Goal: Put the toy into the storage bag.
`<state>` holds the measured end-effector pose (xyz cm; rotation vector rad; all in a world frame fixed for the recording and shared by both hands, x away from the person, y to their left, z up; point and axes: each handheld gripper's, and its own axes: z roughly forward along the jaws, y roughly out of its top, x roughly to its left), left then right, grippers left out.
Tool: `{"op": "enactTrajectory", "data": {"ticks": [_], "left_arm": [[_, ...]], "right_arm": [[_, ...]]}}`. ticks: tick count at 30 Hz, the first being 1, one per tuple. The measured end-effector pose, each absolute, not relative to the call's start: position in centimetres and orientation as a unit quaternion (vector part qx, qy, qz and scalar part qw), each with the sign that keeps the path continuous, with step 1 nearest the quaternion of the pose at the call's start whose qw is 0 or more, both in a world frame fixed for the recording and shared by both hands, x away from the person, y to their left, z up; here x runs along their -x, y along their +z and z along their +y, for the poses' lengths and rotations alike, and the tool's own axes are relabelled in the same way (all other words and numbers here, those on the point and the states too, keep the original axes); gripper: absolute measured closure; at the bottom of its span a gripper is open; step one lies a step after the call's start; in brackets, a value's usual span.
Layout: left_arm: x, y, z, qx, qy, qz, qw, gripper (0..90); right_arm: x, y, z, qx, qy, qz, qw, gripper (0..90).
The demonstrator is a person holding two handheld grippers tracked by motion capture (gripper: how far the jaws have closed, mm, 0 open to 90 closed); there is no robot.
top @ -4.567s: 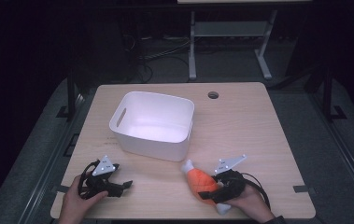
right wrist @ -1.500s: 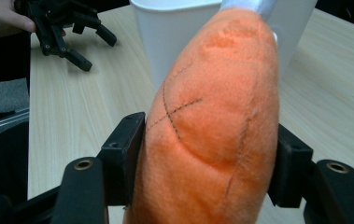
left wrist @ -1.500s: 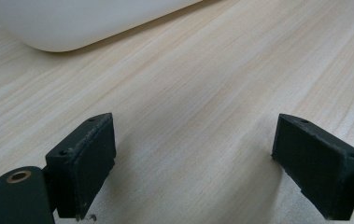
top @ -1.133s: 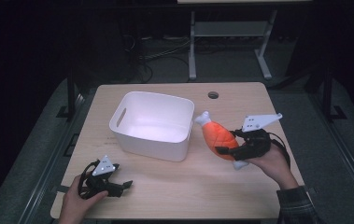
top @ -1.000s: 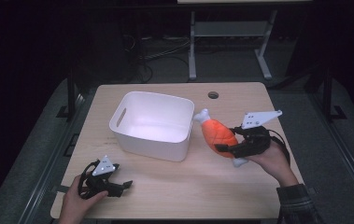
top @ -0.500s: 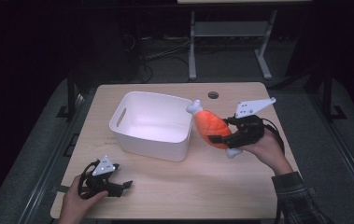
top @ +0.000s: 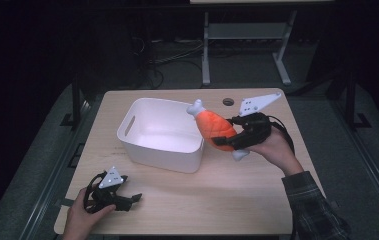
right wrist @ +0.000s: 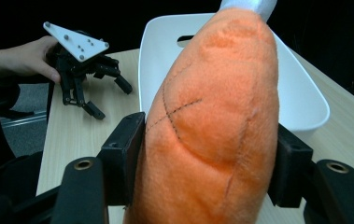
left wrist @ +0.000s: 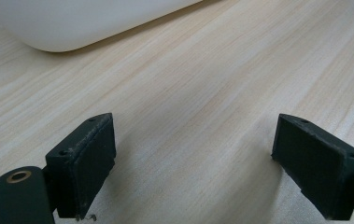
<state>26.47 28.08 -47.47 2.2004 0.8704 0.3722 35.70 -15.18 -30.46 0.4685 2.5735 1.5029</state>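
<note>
An orange plush drumstick (top: 217, 128) with white bone ends hangs in the air at the right rim of the white bin (top: 161, 134). My right gripper (top: 225, 140) is shut on its orange body, which bulges between the two black jaws in the right gripper view (right wrist: 212, 116). Its upper white end leans over the bin's edge. My left gripper (top: 133, 198) rests low on the table near the front left corner, jaws wide open with bare wood between them (left wrist: 193, 158). The bin's inside looks bare.
The light wooden table (top: 237, 195) has a round cable hole (top: 228, 102) at the back right. The bin's rounded lower corner (left wrist: 72, 28) lies just ahead of my left gripper. Dark floor and a metal stand (top: 247, 35) lie beyond the table.
My right gripper has lifted the drumstick from the table's front and carried it up and left to the bin's right rim. The left gripper has stayed put.
</note>
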Motion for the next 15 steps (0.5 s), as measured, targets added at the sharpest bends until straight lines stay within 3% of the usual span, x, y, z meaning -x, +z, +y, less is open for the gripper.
{"op": "enactTrajectory", "data": {"ticks": [15], "left_arm": [[-26.5, -47.5, 28.1, -0.855, 0.145, 0.338, 0.364, 12.6]], "right_arm": [[-37.7, -29.4, -11.3, -0.126, 0.491, 0.860, 0.056, 38.0]]}}
